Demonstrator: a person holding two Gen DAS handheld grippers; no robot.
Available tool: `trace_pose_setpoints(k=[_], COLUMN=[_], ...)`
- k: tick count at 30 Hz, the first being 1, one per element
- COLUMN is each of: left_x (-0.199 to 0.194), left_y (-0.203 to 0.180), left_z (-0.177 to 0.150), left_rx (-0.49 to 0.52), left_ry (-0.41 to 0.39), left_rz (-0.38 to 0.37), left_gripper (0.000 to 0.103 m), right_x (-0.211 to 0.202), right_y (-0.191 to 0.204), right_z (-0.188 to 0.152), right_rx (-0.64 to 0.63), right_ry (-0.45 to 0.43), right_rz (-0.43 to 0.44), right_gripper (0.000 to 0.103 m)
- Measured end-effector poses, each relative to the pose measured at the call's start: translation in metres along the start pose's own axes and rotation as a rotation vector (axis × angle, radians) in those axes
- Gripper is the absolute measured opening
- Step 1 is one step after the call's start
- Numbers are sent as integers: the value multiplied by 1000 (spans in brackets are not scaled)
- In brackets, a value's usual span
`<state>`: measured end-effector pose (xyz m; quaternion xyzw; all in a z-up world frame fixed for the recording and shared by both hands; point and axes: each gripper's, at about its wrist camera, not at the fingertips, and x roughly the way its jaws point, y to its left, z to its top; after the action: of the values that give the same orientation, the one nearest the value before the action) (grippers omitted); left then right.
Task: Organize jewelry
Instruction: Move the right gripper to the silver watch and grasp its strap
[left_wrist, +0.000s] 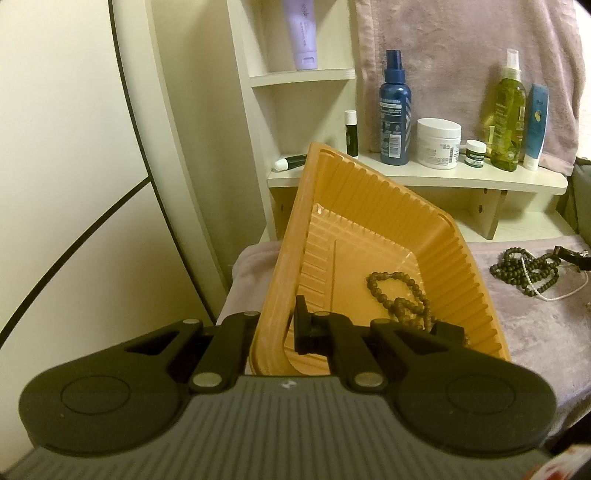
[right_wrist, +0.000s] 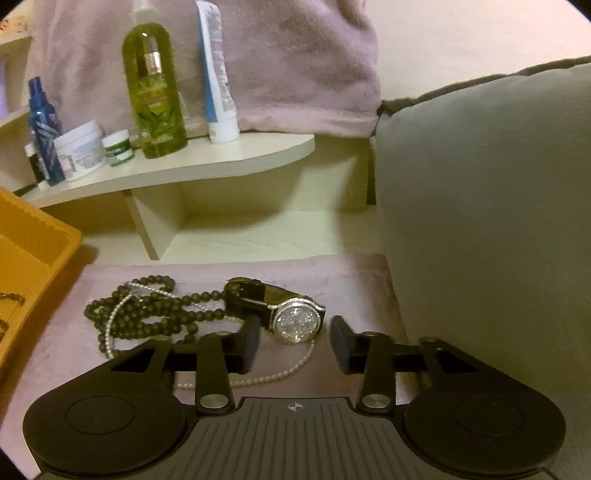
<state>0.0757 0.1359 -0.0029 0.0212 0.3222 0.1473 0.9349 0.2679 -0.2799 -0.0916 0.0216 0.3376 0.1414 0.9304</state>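
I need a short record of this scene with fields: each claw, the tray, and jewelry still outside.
left claw: shut on tray wall, tray tilted up
right claw: open, just before the watch
tray: orange, holds one brown bead string
outside on cloth: watch, dark beads, pearl strand

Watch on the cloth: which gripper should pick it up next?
Right. The right gripper is open just short of the watch, roughly lined up with its face. The left gripper is shut on the orange tray wall, holding it tilted.
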Motion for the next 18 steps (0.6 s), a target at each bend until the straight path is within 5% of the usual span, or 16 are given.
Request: trace_pose_setpoints(k=[13, 16, 18], left_x=[1, 1, 2], left_y=[0, 0, 0], left_z=[0, 0, 0], left_rx=[-2, -2, -2], left_ry=[5, 5, 5], left_rz=[3, 3, 3], left_gripper=[6, 6, 6], right_x=[23, 20, 17], right_y=[0, 3, 4], right_z=[6, 3, 2], right_rx=[51, 46, 39], right_ry=[12, 7, 5], right_rz=[51, 42, 30], right_gripper=[57, 51, 35])
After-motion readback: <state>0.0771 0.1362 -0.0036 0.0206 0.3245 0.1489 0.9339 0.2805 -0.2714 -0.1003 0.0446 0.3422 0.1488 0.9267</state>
